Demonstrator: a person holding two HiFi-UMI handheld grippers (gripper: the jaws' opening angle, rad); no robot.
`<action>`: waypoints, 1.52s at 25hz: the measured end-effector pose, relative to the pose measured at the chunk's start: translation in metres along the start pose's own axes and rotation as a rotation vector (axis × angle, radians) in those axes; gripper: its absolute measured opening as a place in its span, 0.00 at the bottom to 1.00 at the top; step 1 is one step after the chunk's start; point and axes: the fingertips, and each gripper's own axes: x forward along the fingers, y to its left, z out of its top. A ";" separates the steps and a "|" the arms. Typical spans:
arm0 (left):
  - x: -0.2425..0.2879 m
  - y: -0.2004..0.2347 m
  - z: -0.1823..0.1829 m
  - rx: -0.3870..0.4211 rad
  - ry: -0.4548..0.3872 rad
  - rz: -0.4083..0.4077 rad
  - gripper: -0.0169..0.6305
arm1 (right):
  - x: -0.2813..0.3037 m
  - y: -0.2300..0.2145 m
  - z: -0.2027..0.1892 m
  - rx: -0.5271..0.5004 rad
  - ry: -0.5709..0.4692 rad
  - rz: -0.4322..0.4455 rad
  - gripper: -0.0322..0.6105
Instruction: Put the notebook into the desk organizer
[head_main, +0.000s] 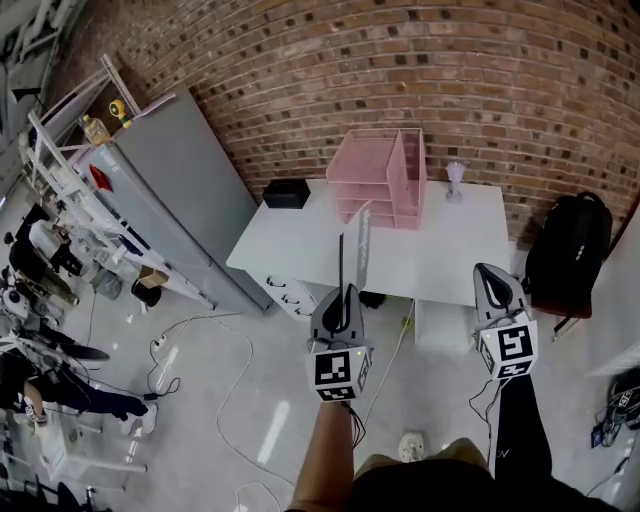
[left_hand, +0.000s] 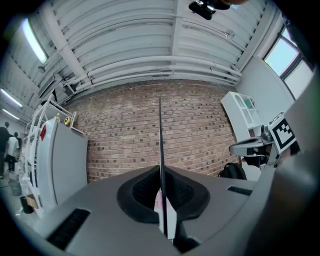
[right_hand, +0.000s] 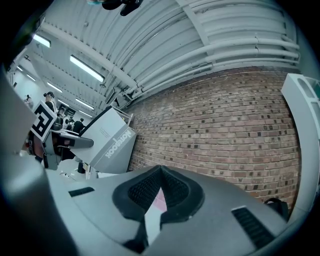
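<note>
A thin grey notebook (head_main: 356, 243) stands upright on edge in my left gripper (head_main: 345, 291), whose jaws are shut on its lower edge. In the left gripper view the notebook (left_hand: 160, 145) shows edge-on as a dark vertical line rising from the closed pads. From the right gripper view its printed cover (right_hand: 108, 144) is visible at the left. The pink desk organizer (head_main: 381, 178) stands at the back of the white desk (head_main: 300, 245), beyond the notebook. My right gripper (head_main: 487, 269) is held level in front of the desk's right part, jaws shut and empty (right_hand: 161, 169).
A black box (head_main: 286, 193) and a small glass vase (head_main: 455, 180) sit on the desk by the brick wall. A black backpack (head_main: 569, 250) rests at the right, a grey cabinet (head_main: 170, 190) at the left. Cables lie on the floor.
</note>
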 end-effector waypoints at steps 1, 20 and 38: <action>0.003 0.002 -0.002 -0.002 0.002 0.000 0.06 | 0.003 0.000 0.000 -0.001 0.000 0.001 0.08; 0.059 0.014 -0.014 0.001 0.008 0.000 0.06 | 0.064 -0.017 -0.011 0.013 -0.020 0.022 0.08; 0.179 0.061 -0.025 -0.013 0.011 0.065 0.06 | 0.208 -0.058 -0.028 0.014 -0.042 0.094 0.08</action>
